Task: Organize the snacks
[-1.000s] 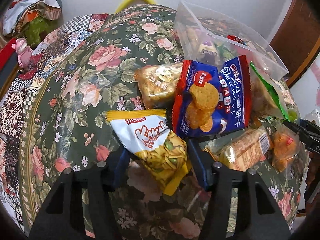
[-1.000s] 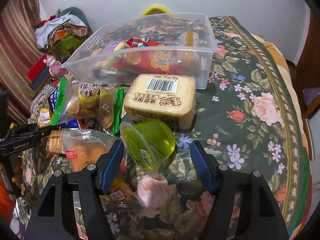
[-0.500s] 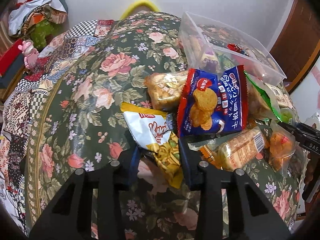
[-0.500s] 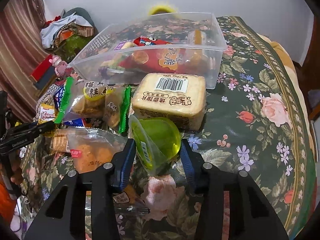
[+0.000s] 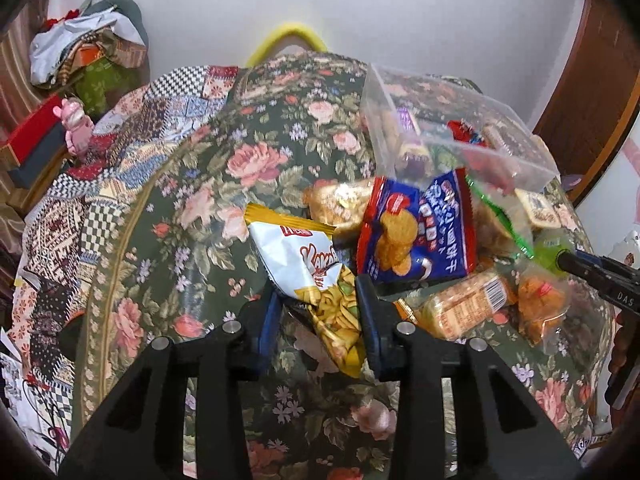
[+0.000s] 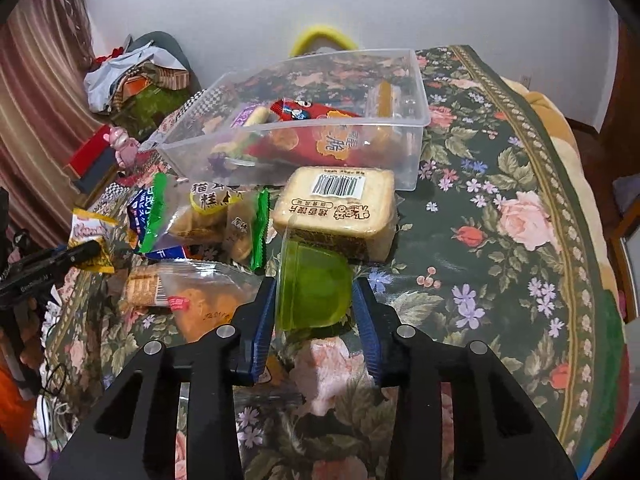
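L claw point(image 5: 320, 312) grips chip bag point(image 5: 316, 276); R claw point(image 6: 314, 300) grips jelly cup point(image 6: 314, 288), base hidden.

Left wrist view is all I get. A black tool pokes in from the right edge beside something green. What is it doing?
Observer: That is the right tool. It is shut on a green jelly cup that is tipped on its side.
Operator: What lies past the cup?
Observer: A beige packet with a barcode, just behind it and in front of the clear box.
Operator: Any room left in that box?
Observer: It looks so. A red packet fills the middle, but the near corner on the right of the right wrist view looks bare.
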`<action>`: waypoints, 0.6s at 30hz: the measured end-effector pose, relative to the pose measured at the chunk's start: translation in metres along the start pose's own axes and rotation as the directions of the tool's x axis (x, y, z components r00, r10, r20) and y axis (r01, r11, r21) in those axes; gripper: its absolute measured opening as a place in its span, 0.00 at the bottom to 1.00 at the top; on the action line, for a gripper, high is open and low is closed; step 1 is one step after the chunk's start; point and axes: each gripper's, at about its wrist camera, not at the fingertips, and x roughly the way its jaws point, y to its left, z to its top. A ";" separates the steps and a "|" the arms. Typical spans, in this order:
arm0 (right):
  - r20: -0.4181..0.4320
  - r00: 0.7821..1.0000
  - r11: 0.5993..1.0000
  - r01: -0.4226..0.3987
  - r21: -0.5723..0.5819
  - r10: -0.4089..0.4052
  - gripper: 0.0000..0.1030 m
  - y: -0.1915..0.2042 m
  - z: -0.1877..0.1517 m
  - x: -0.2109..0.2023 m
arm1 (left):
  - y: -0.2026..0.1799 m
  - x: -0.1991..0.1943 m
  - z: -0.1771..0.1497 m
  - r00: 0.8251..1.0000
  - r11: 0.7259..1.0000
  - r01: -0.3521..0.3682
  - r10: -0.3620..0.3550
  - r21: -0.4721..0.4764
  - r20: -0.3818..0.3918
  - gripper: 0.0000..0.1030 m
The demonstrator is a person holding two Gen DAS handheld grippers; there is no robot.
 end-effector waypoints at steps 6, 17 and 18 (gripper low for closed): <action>0.017 1.000 1.000 -0.026 0.002 0.026 0.06 -0.002 0.009 -0.012 | -0.009 -0.019 0.009 0.999 1.000 0.002 -0.003 0.024 0.045 0.35; -0.082 0.996 0.999 -0.037 0.018 0.038 0.39 0.000 0.001 0.022 | -0.022 -0.025 0.011 0.998 0.999 0.025 -0.027 0.037 0.051 0.33; -0.084 0.996 0.999 -0.039 0.012 0.039 0.40 0.000 0.000 0.023 | -0.022 -0.025 0.011 0.998 0.999 0.024 -0.026 0.038 0.049 0.22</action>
